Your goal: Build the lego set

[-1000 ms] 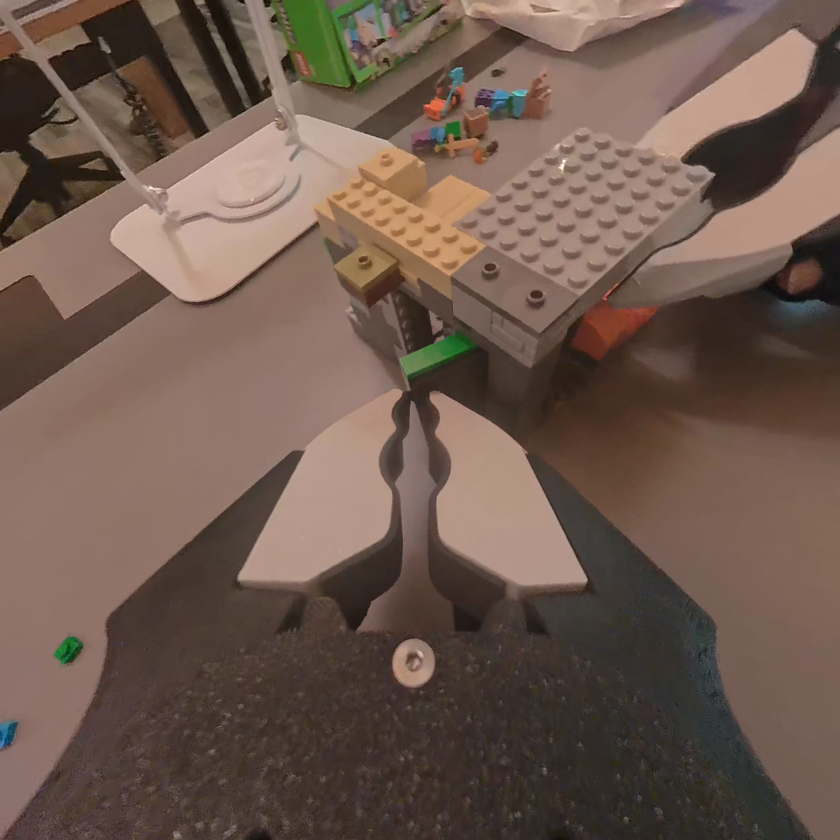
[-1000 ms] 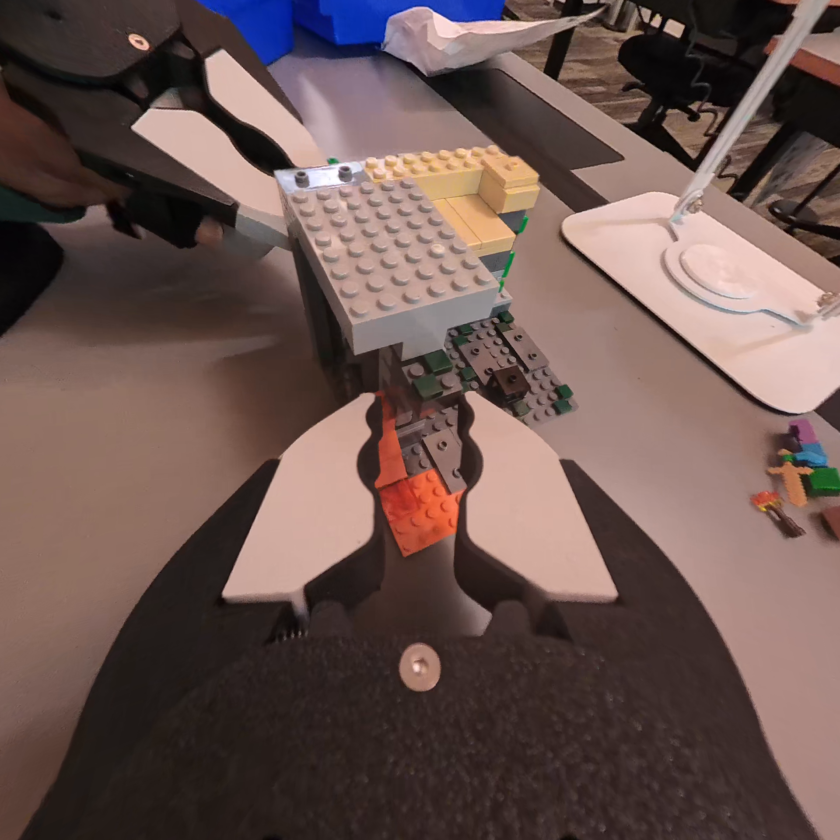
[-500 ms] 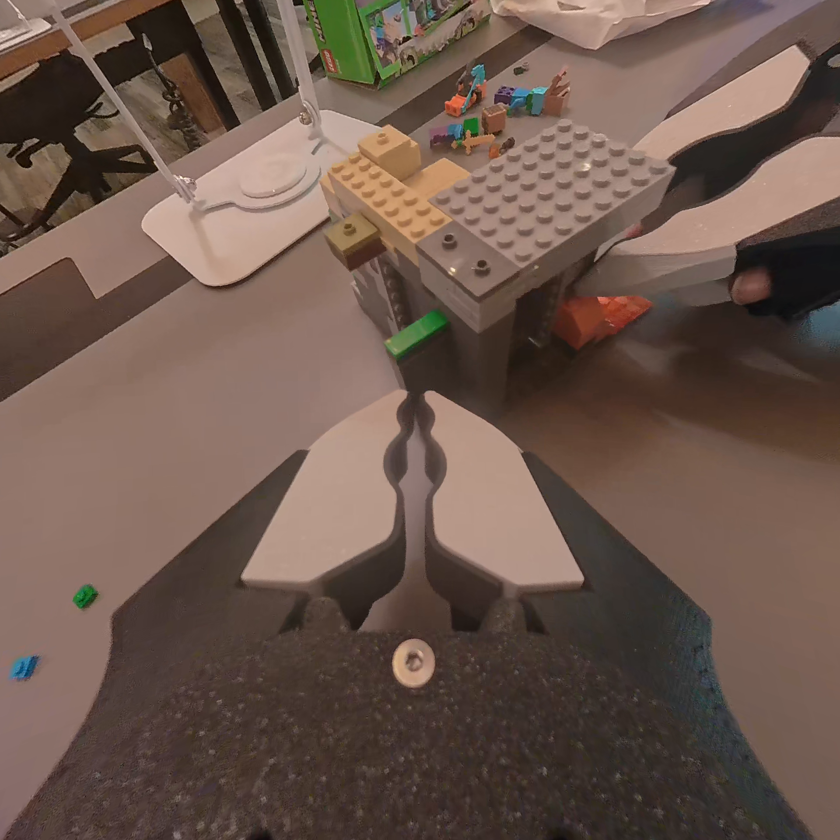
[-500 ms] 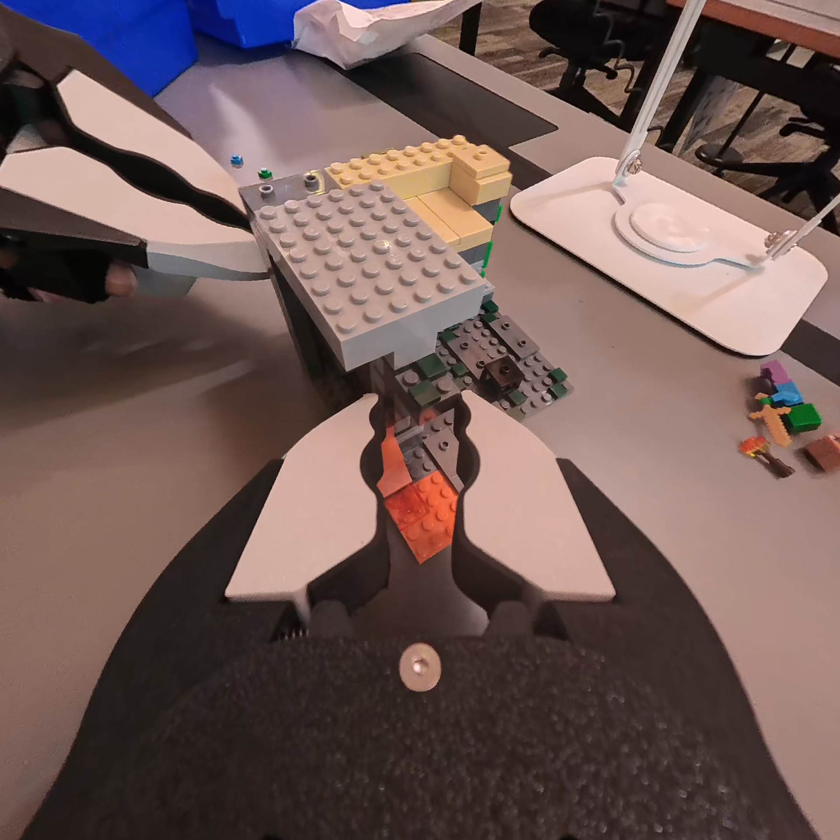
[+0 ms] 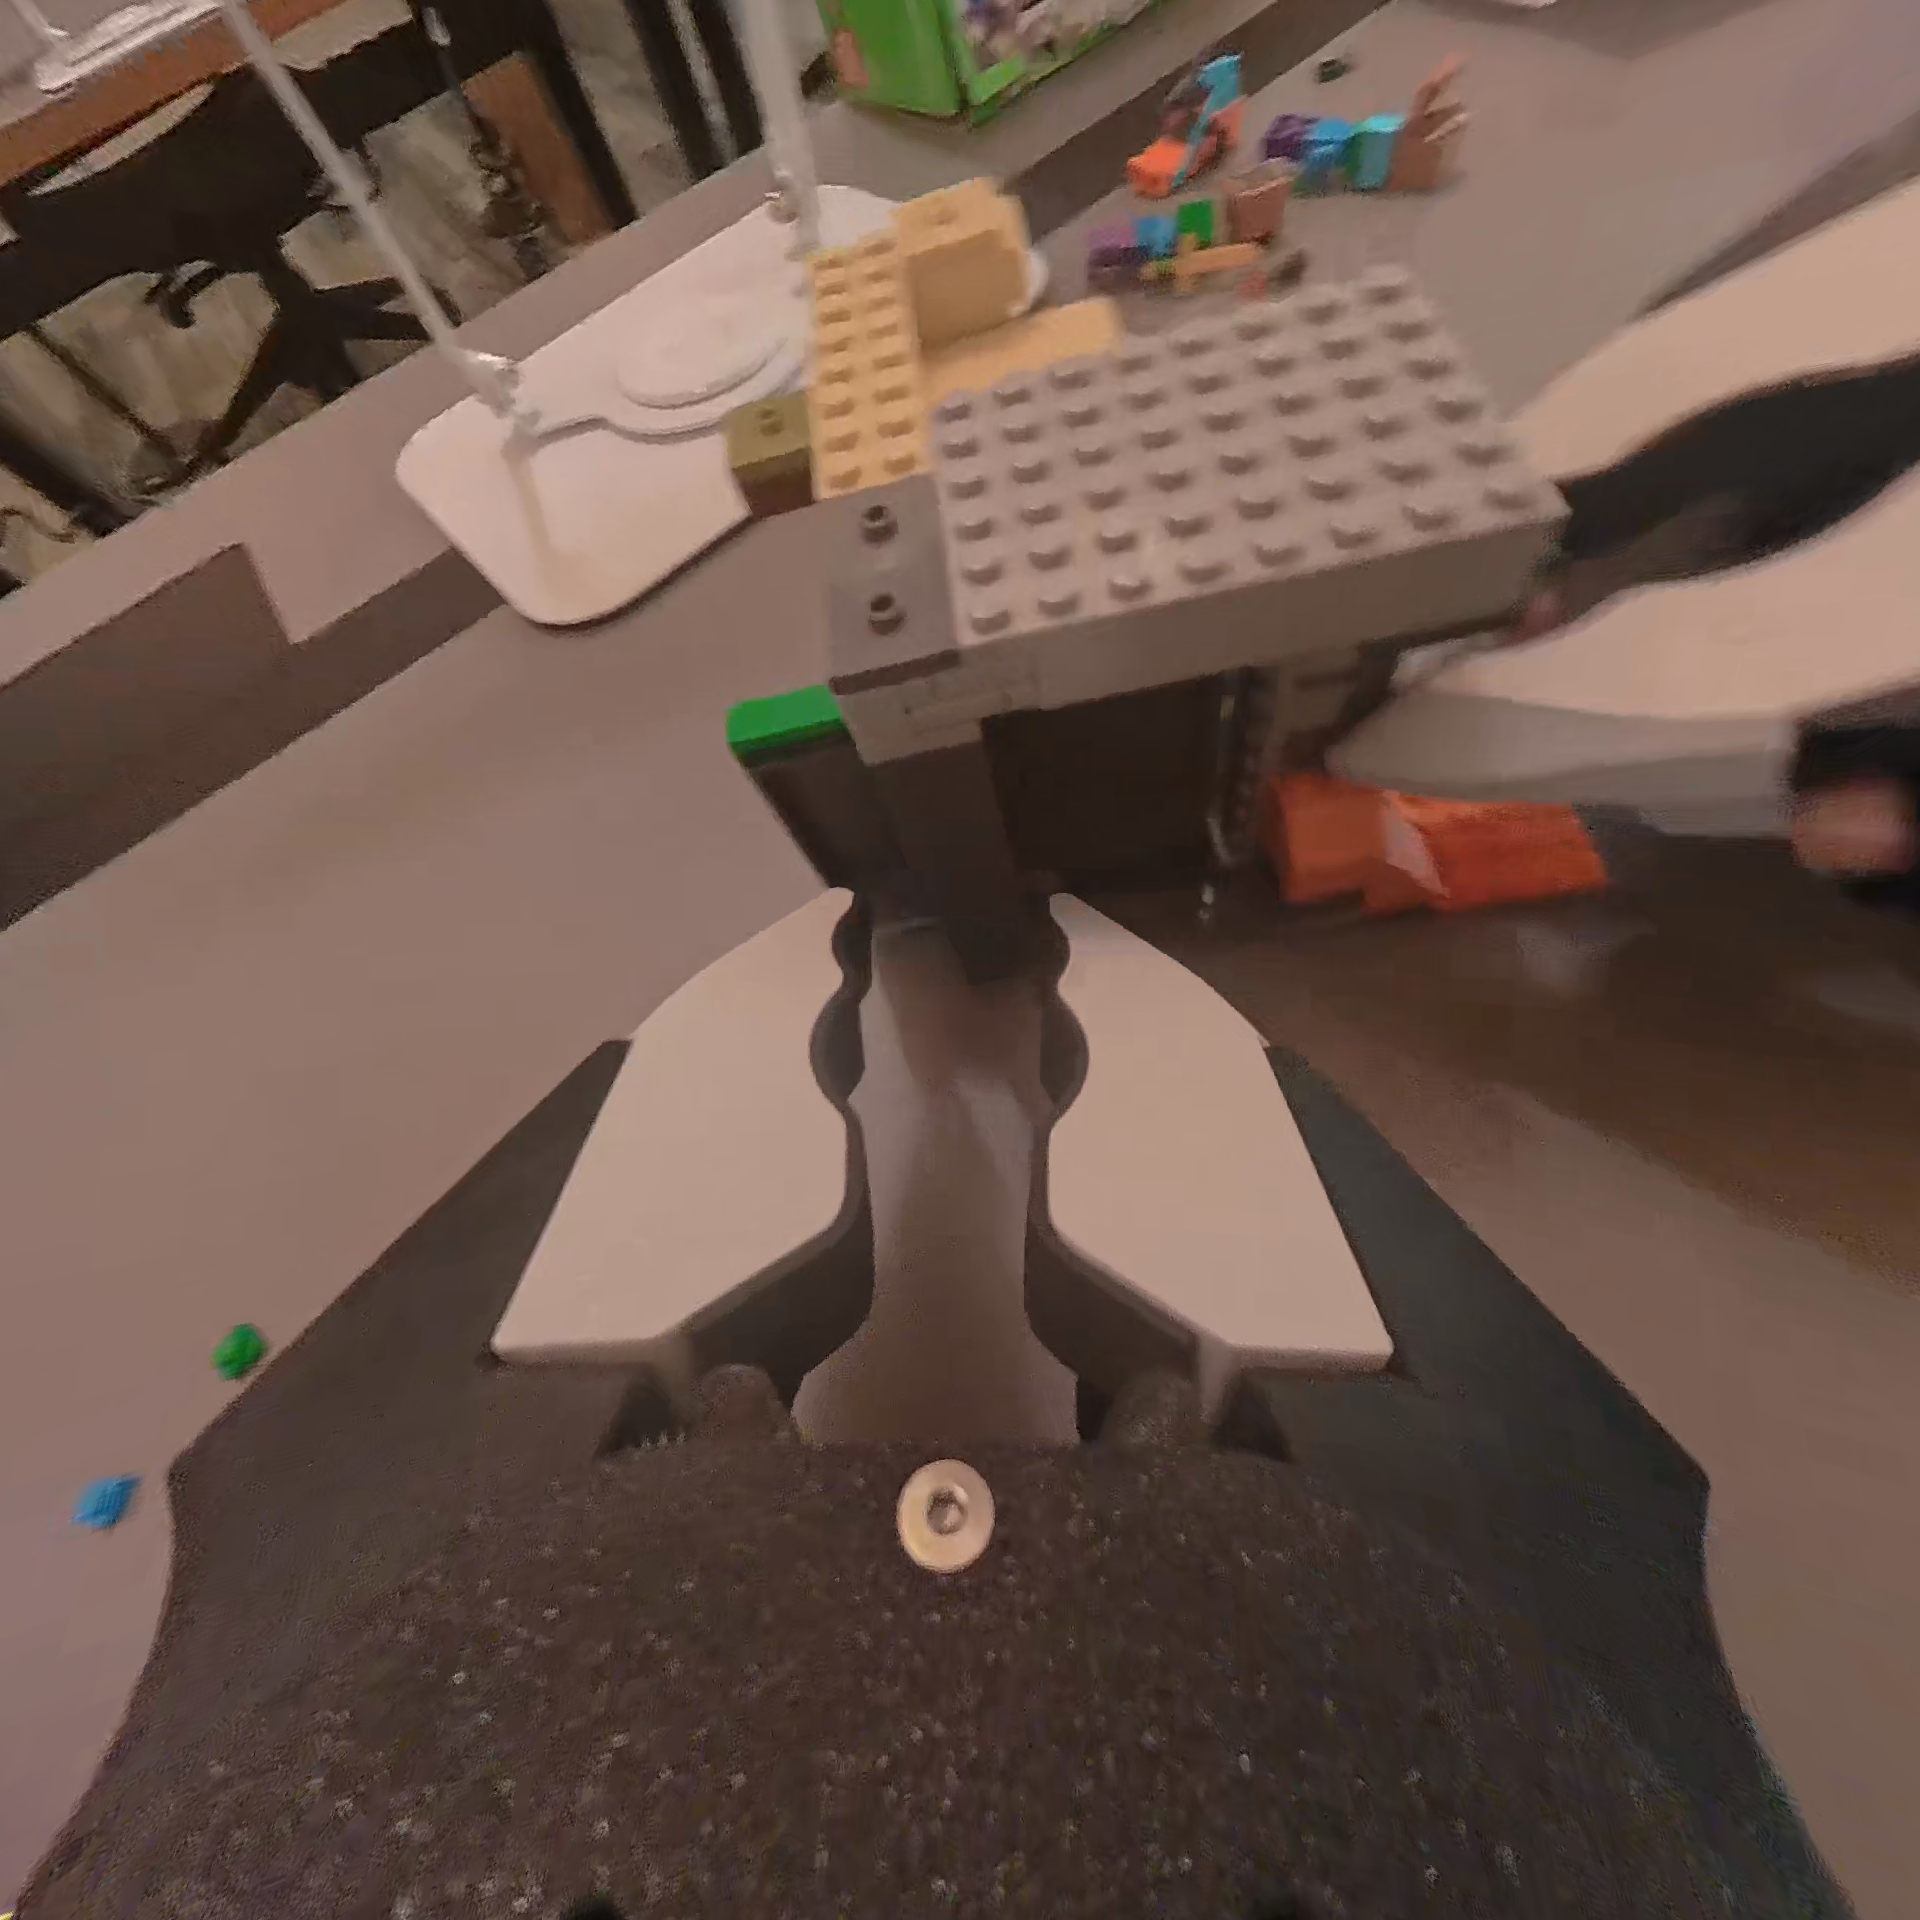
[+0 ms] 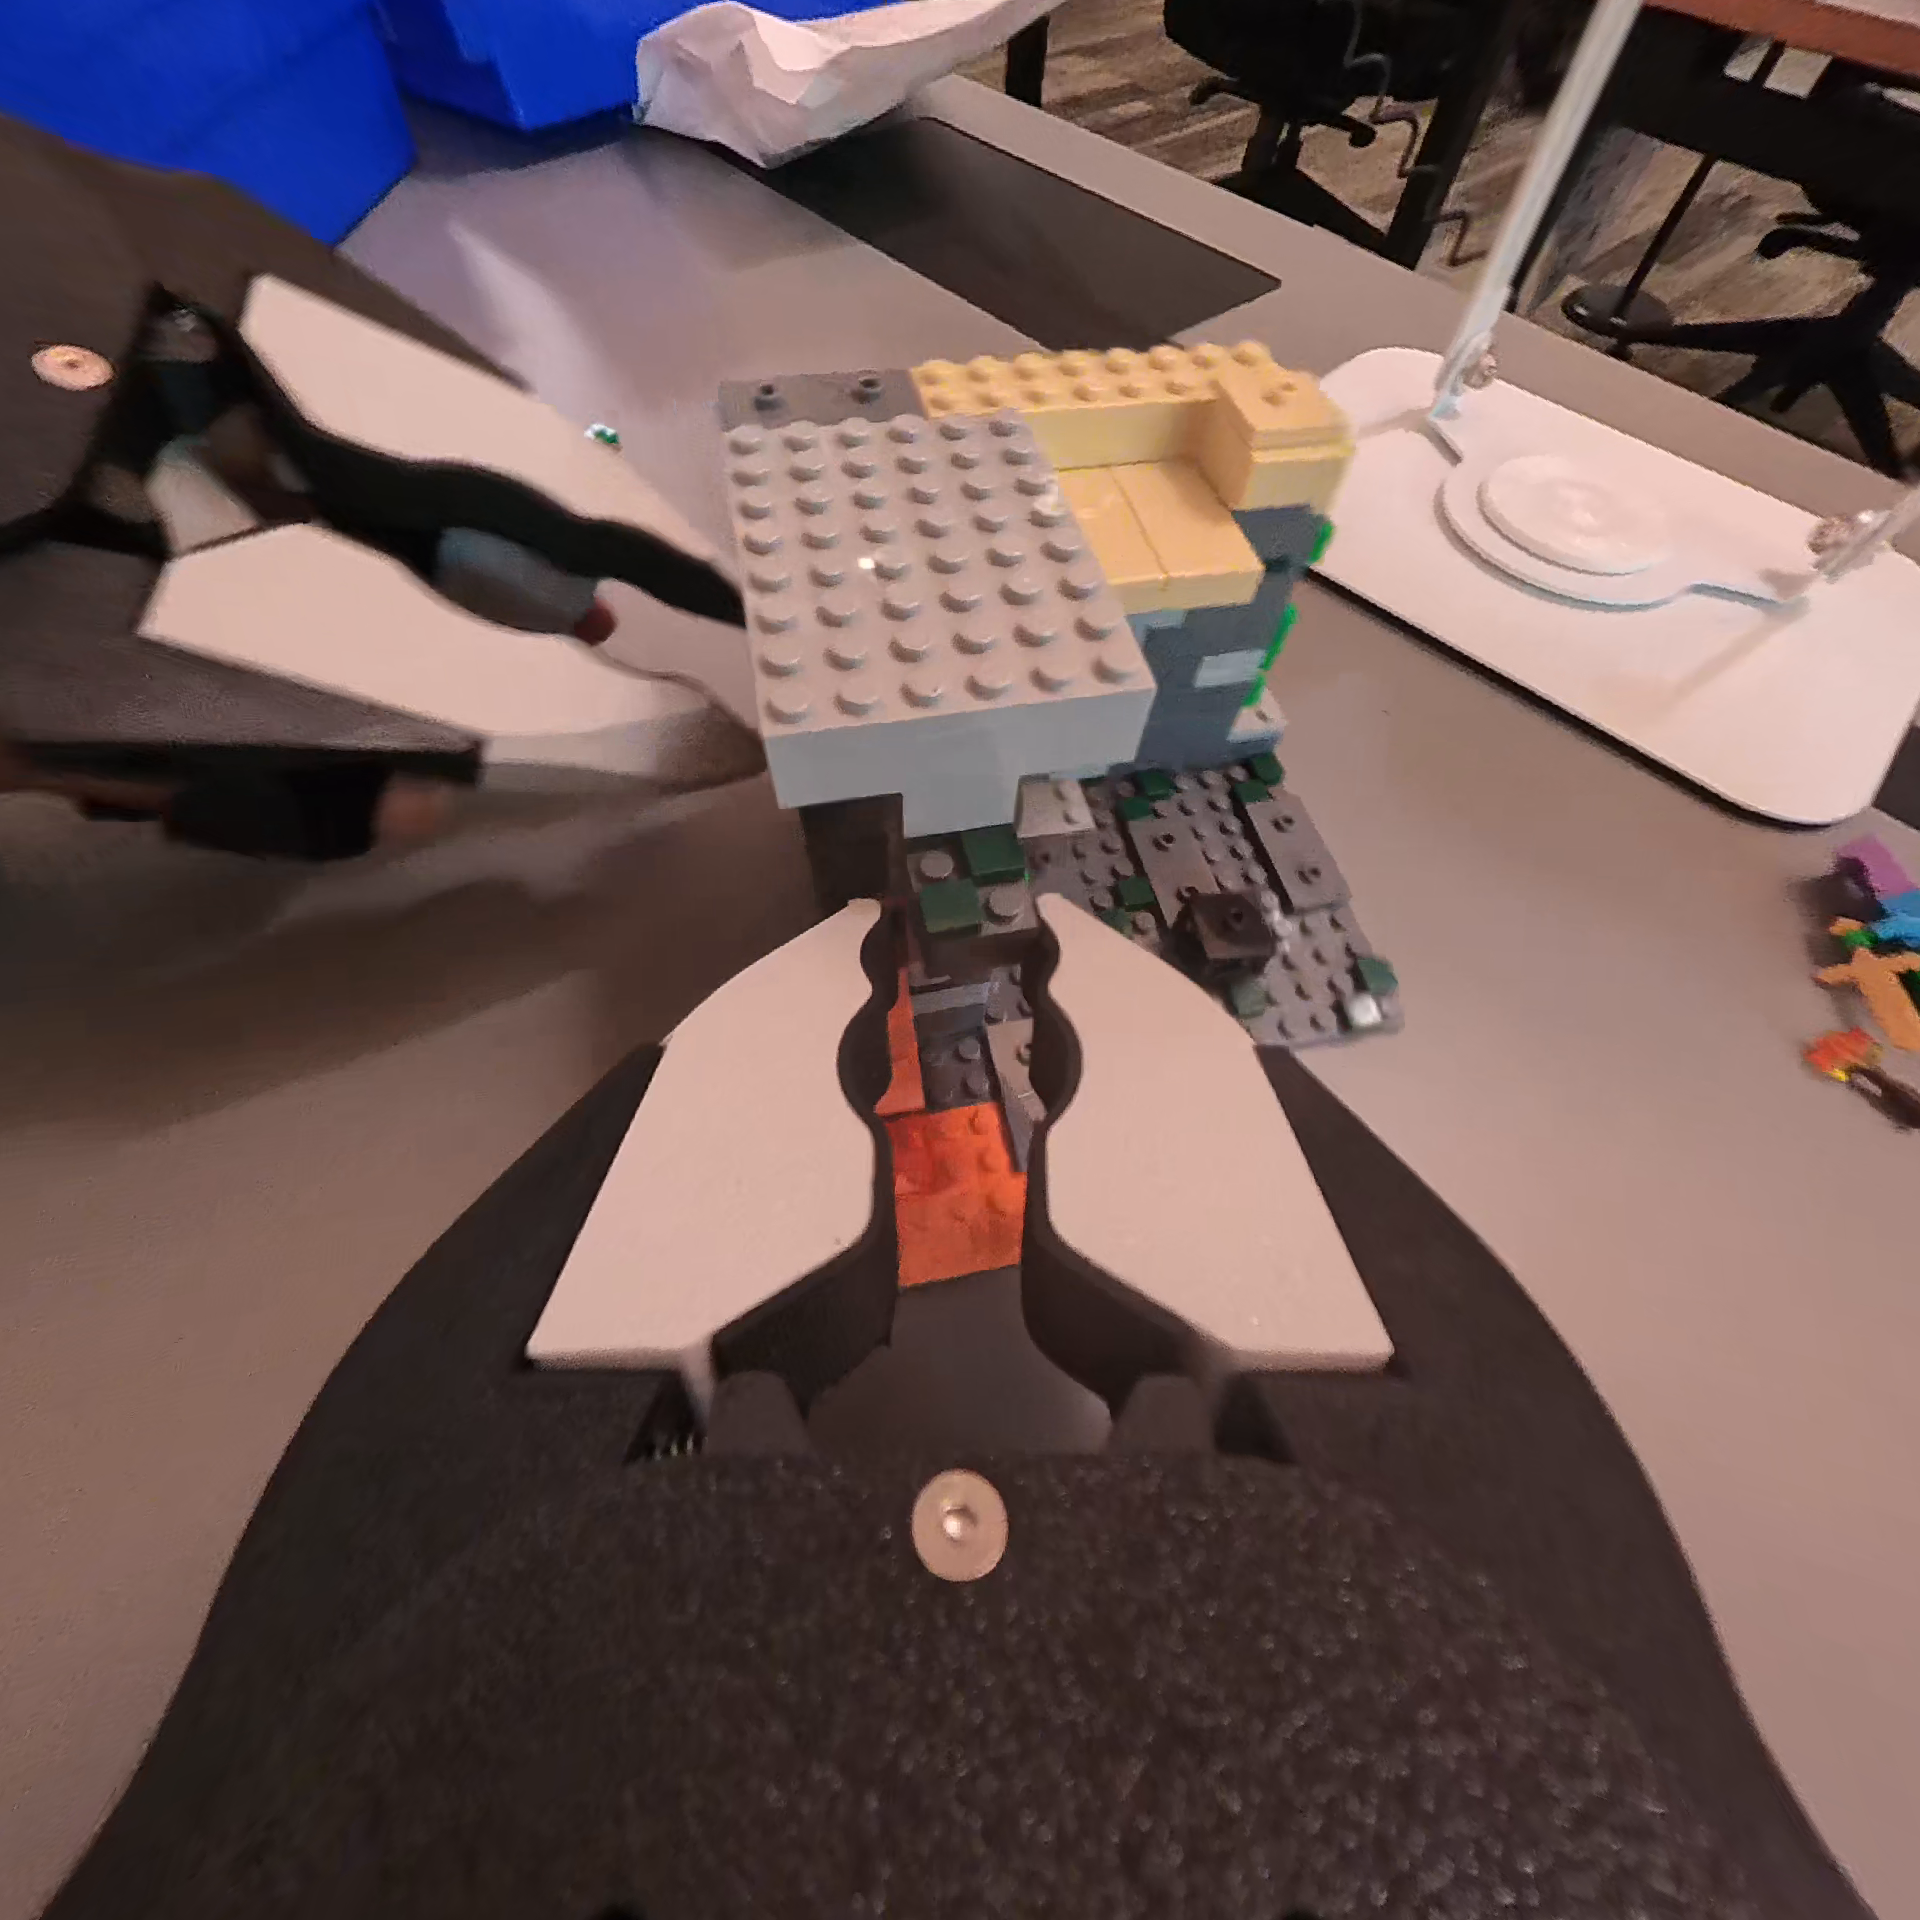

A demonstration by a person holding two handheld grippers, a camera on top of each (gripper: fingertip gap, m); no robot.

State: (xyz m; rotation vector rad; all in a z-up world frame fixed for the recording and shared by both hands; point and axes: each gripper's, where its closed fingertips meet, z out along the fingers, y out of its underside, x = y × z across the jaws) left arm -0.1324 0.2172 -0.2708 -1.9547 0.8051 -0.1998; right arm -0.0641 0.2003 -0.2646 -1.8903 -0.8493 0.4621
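left wrist view: grey table (image 5: pixel 312 935) carries a brick model (image 5: pixel 1195 499) with a grey studded roof plate, a tan section behind it and a green tile (image 5: pixel 784 717) at its near left corner. left hand-held gripper (image 5: pixel 951 920) is level and points at the model's dark near pillar (image 5: pixel 935 852); its jaws stand apart, one to each side of the pillar's foot, and whether the pads press on it cannot be told through the blur. the right hand-held gripper (image 5: pixel 1475 665) comes in from the right, one finger above the other, tips at the model's far side above an orange brick piece (image 5: pixel 1455 842). a white flat stand base (image 5: pixel 582 520) with two thin rods sits behind left, a heap of small coloured bricks (image 5: pixel 1247 208) and a green box (image 5: pixel 935 62) at the back. two loose bits on the table at lower left: one green (image 5: pixel 239 1351), one blue (image 5: pixel 104 1501).

right wrist view: right hand-held gripper (image 6: pixel 956 914) lies low over the model's base plate, jaws narrowly apart and straddling a dark grey and green stack (image 6: pixel 971 904), with orange bricks (image 6: pixel 951 1184) in the gap farther back; contact with the pads is not clear. the grey roof stands just beyond the fingertips. left hand-held gripper (image 6: pixel 727 665) comes in from the left, tilted, tips at the roof's left edge. white stand base (image 6: pixel 1610 623) at right, small bricks (image 6: pixel 1870 966) at the right edge, crumpled white paper (image 6: pixel 810 62) and blue bins (image 6: pixel 208 114) at the back.
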